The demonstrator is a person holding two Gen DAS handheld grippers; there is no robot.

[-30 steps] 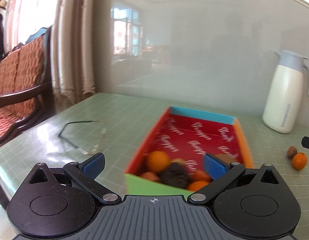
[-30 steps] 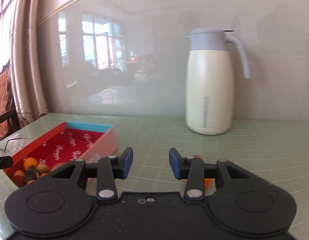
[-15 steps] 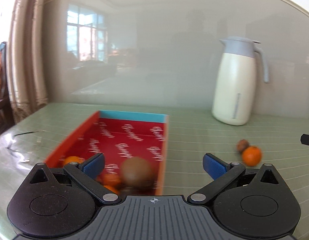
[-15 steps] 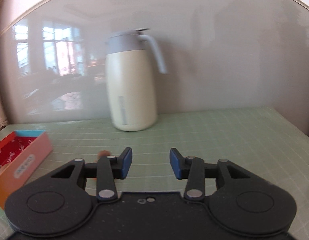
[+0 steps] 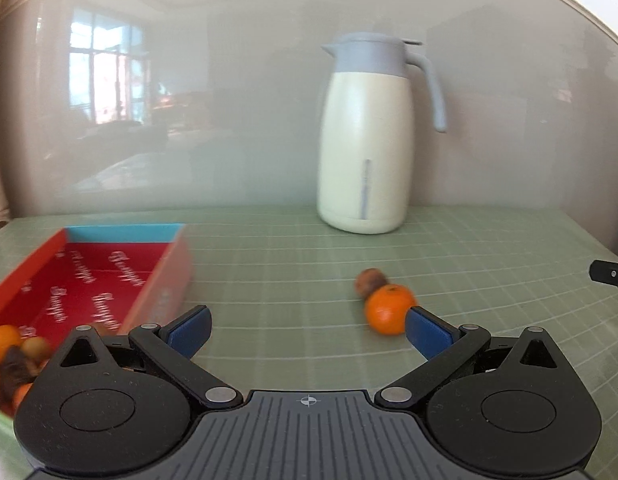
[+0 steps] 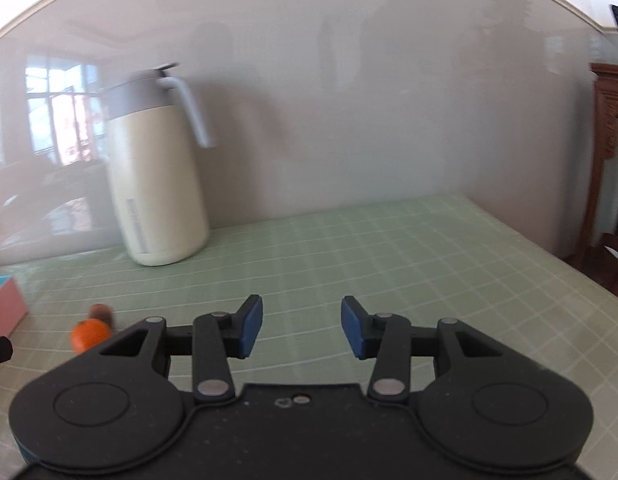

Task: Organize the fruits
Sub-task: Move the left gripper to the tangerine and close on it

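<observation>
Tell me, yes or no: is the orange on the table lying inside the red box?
No, the orange lies on the green table beside a small brown fruit, well apart from the red box.

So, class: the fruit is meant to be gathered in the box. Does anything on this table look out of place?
Yes. An orange and a small brown fruit, touching each other, lie loose on the green mat, well right of the red box where the other fruit is piled. Both grippers are empty.
</observation>
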